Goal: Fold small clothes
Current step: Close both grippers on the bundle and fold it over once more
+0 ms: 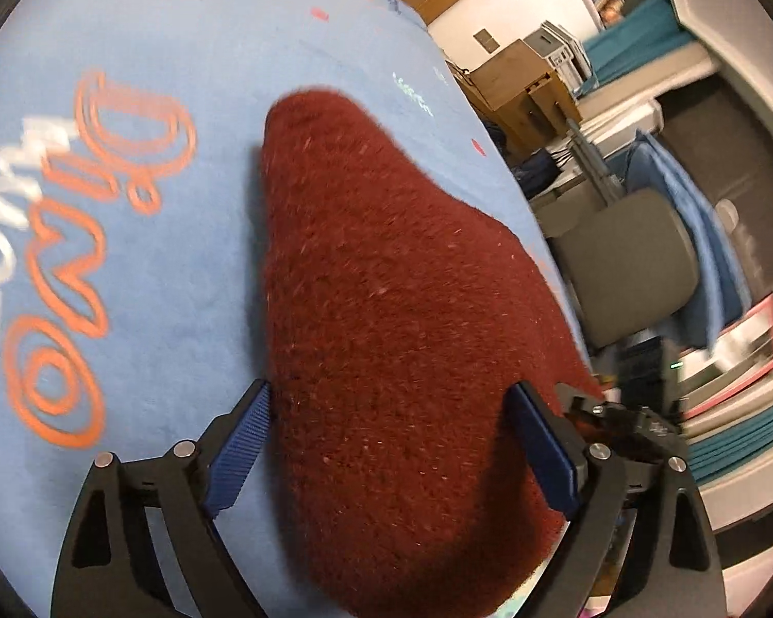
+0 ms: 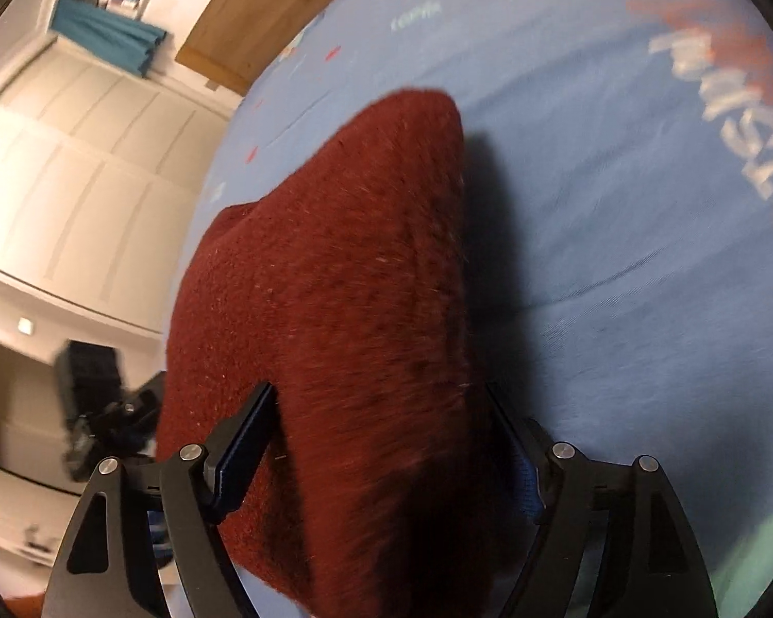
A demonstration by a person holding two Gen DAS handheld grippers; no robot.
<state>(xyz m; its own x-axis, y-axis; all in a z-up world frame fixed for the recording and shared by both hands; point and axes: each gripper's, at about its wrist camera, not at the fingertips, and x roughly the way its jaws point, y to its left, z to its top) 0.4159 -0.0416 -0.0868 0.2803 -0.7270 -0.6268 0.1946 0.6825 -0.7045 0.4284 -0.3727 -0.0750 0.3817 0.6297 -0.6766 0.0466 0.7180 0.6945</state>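
Note:
A dark red knitted garment lies in a folded, tapering heap on a light blue bed cover printed with orange and white lettering. My left gripper is open, its blue pads standing wide on either side of the garment's near end without pressing it. In the right wrist view the same red garment rests on the blue cover. My right gripper is open too. Its left finger hangs over the knit and its right finger stands at the cloth's shaded edge.
The bed's edge runs close to the garment. Beyond it stand a grey chair with blue cloth draped on it, a wooden cabinet and stacked items. White cupboard doors and a wooden headboard lie past the other side.

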